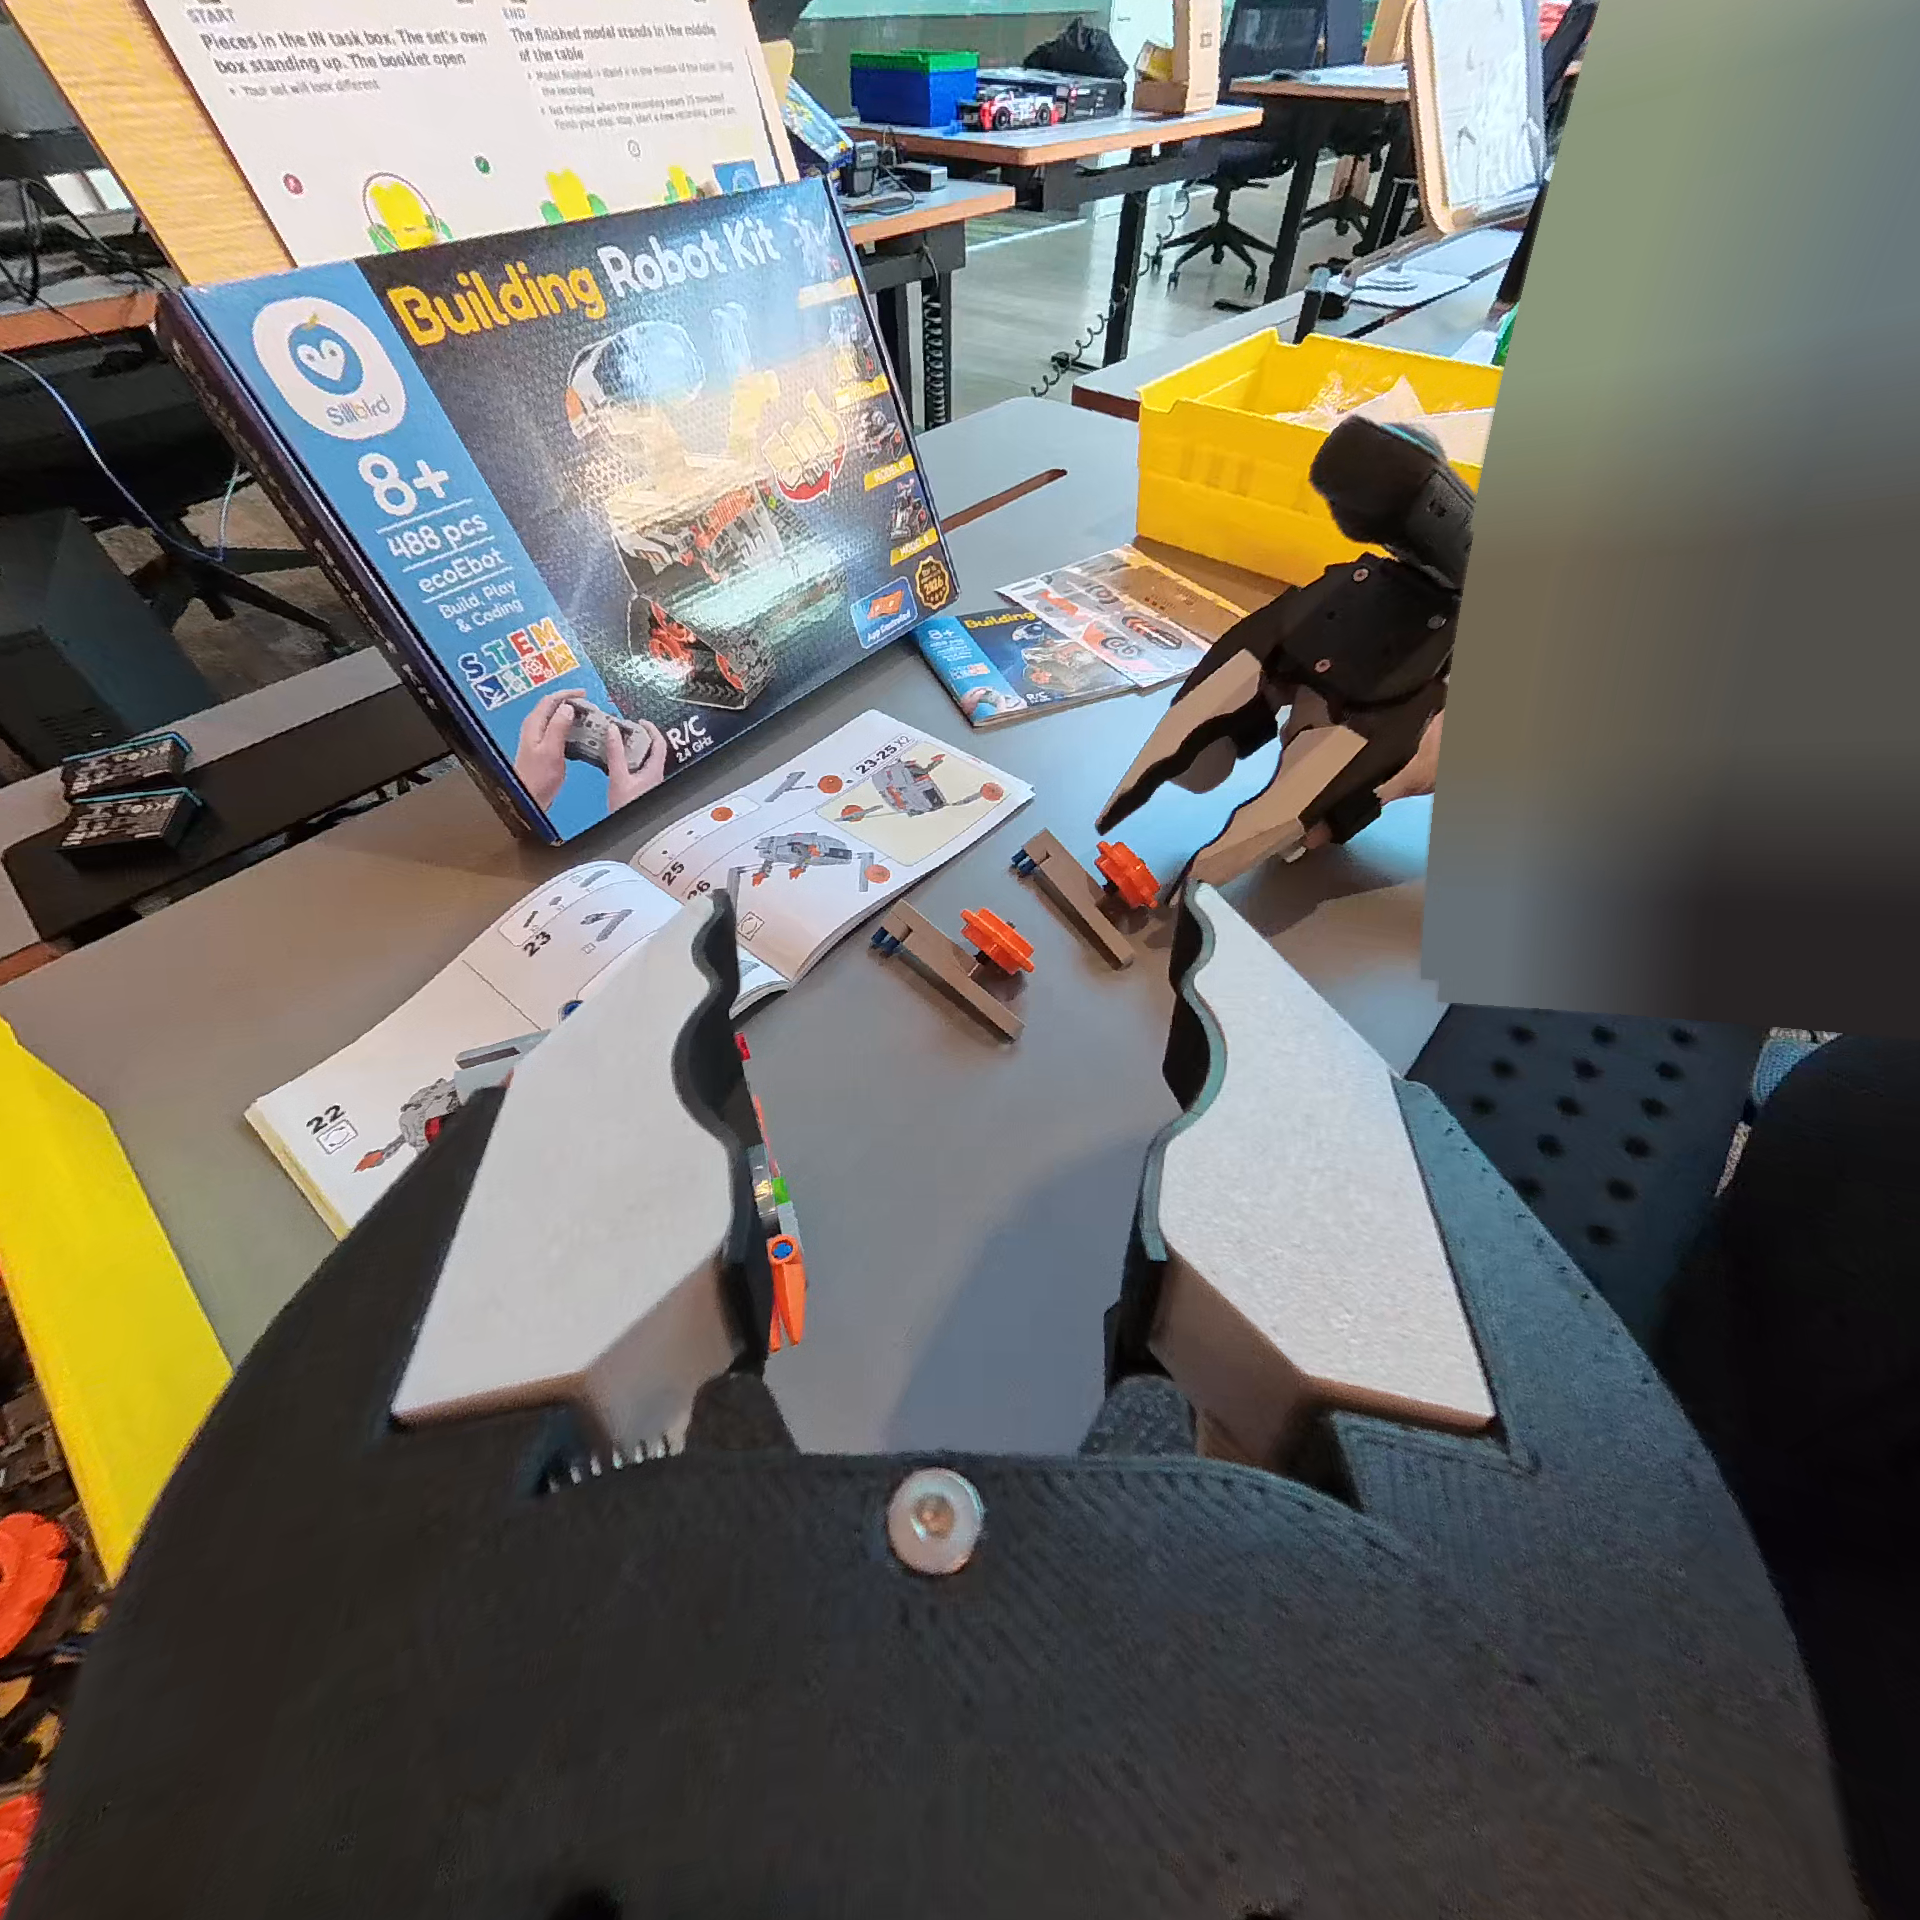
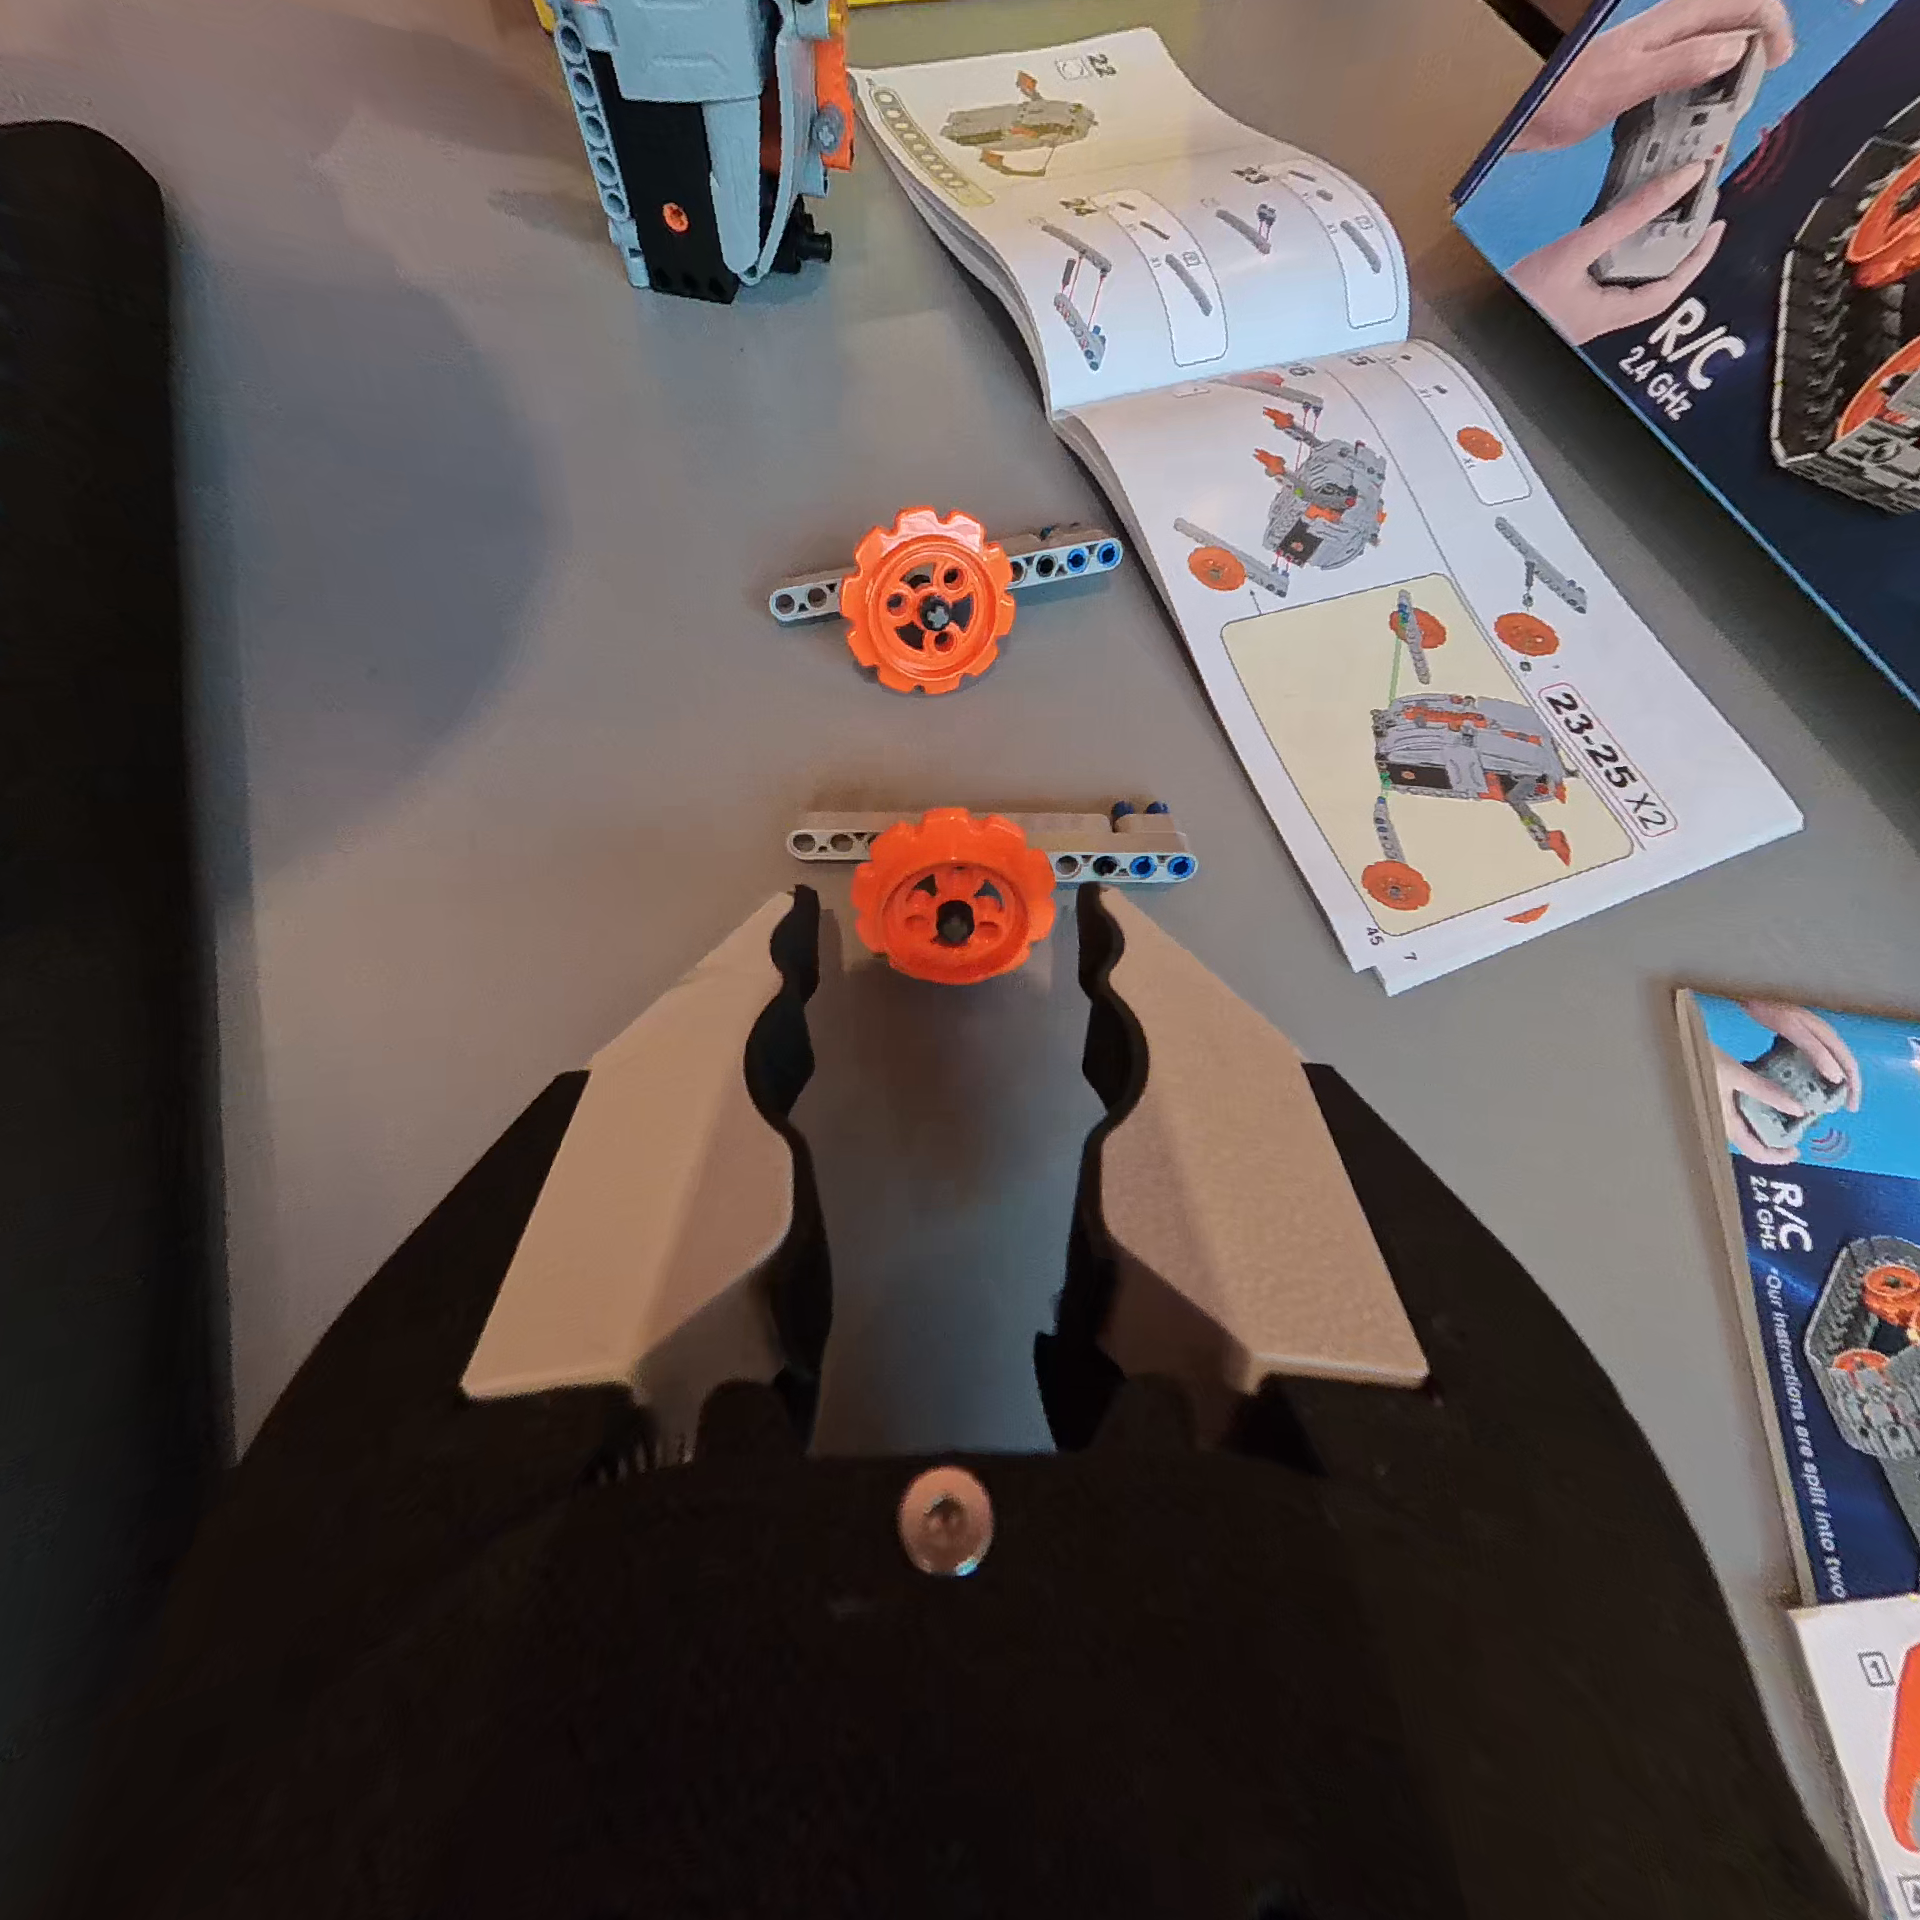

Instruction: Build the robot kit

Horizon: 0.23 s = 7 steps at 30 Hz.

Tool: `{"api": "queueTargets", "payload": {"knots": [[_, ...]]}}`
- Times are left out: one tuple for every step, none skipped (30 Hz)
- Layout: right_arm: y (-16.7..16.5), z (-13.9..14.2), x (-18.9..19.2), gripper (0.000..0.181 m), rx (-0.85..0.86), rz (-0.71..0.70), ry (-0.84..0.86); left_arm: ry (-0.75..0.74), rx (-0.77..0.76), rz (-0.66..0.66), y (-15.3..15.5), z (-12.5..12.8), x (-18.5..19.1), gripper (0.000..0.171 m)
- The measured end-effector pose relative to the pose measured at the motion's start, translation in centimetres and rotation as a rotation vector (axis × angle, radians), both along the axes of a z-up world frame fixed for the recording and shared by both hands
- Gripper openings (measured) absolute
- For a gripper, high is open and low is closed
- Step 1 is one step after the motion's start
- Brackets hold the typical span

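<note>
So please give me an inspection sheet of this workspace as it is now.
Surface: grey table, mostly bare.
Job's things: two grey beams with orange toothed wheels, near and far; grey-black built model.
Clutter: open white instruction booklet; blue kit box; yellow plastic bin.
Grippers: right gripper open, fingers either side of near wheel; left gripper open, empty.
Cables: nothing seen on table.
Surroundings: office desks, chairs.

The left gripper is hovering with jaws spread wide; the right gripper is angling downward, jaws parted, tips low.
</note>
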State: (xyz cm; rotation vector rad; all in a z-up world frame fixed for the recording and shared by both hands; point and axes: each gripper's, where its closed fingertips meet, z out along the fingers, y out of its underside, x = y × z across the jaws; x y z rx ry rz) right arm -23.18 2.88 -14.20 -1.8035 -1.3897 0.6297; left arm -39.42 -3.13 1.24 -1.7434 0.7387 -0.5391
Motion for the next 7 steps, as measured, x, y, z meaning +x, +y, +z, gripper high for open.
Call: {"api": "queueTargets", "payload": {"knots": [[-0.01,-0.19,0.04,0.049,0.0,0.001,-0.011,-0.001,0.0,0.001,0.01,0.0,-0.03,0.082],[-0.01,-0.3,0.06,0.048,0.004,0.001,-0.019,-0.001,-0.001,0.002,0.03,0.0,-0.08,0.082],[-0.02,-0.35,0.06,0.048,0.008,0.003,-0.024,-0.001,-0.002,0.005,0.07,-0.02,-0.15,0.082],[-0.06,-0.35,0.03,0.047,0.009,0.005,-0.024,0.001,-0.003,0.008,0.11,-0.05,-0.23,0.082],[-0.1,-0.33,-0.02,0.047,0.009,0.007,-0.023,0.001,-0.004,0.01,0.16,-0.09,-0.31,0.082],[-0.11,-0.33,-0.05,0.047,0.009,0.008,-0.023,0.001,-0.006,0.012,0.19,-0.11,-0.36,0.082],[-0.15,-0.35,-0.09,0.046,0.008,0.009,-0.023,0.001,-0.008,0.013,0.21,-0.13,-0.39,0.082]]}}
